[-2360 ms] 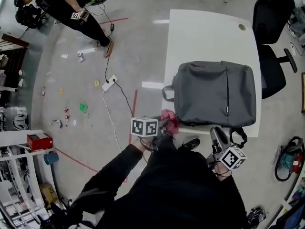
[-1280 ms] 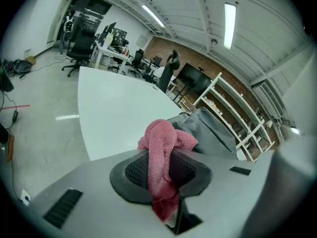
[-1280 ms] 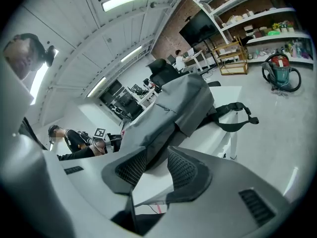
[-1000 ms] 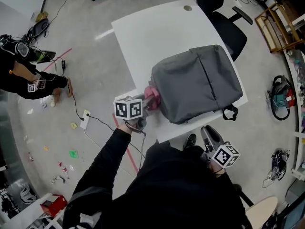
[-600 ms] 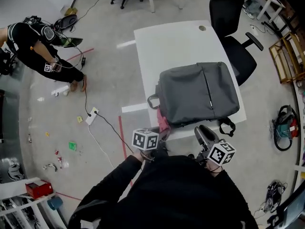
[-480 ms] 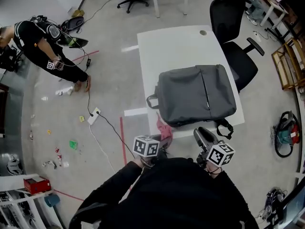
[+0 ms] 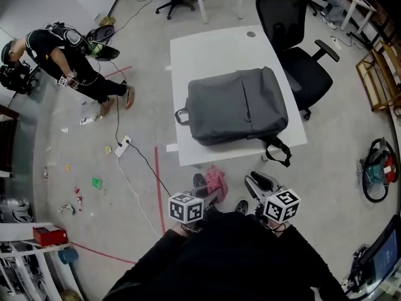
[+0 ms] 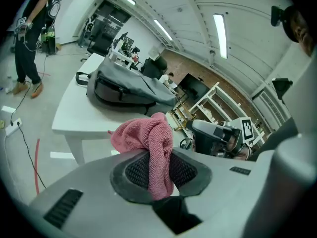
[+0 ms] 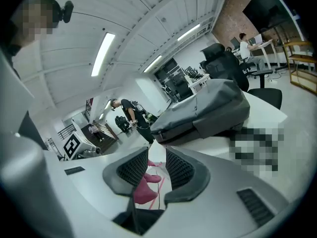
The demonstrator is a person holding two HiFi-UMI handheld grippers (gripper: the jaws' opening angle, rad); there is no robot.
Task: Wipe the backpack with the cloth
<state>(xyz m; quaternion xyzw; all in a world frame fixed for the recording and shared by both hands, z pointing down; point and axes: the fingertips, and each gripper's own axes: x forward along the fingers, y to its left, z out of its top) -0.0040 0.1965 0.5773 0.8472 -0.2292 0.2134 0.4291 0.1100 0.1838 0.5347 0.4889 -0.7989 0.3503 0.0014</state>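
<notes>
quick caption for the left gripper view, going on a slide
Left gripper shut on a pink cloth, facing the grey backpack lying on a white table.

We see a white table point(image 7: 213, 49), a black office chair point(image 7: 304, 71) just beside it, a power strip point(image 7: 122, 146) on the floor, and a person in black point(image 7: 75, 49) well apart.

The cloth point(image 8: 147, 139) is pink terry, rough and fluffy. The backpack point(image 7: 235, 105) is grey woven fabric, matt. The table point(image 7: 213, 49) has a smooth white top; the floor point(image 7: 332, 168) is grey and slightly glossy. The left gripper point(image 8: 158, 161) has matt grey plastic and black ribbed pads point(image 8: 134, 170).
</notes>
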